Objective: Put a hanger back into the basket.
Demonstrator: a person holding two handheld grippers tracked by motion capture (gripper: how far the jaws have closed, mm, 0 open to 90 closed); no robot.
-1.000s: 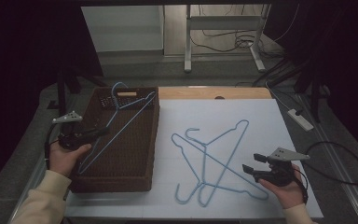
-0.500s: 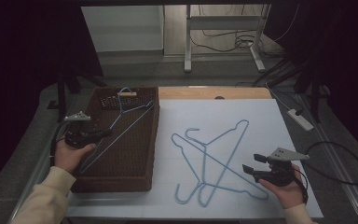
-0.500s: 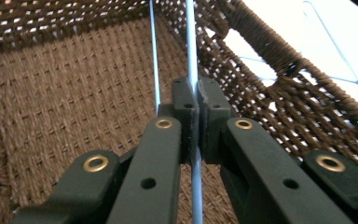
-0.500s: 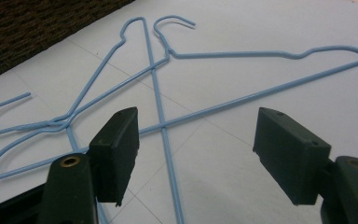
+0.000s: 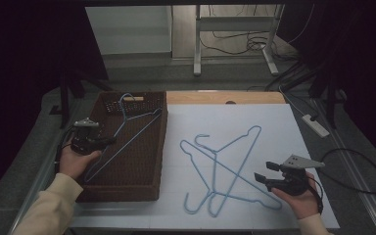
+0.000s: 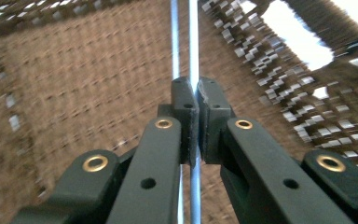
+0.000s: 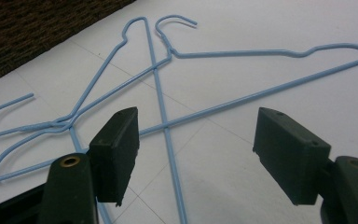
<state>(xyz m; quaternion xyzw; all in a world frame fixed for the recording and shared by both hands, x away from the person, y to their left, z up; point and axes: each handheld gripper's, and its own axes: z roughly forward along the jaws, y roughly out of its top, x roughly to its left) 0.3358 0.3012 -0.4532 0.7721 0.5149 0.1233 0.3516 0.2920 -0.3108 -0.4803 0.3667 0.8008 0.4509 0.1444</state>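
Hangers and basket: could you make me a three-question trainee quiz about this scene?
1. True or false: the left claw is shut on a blue hanger over the brown basket.
2. How many hangers lie on the white sheet? A one, B two, C four.
3. Is the right claw open or shut?

Key: 1 true. 2 B, the crossed hangers. 3 open, holding nothing.
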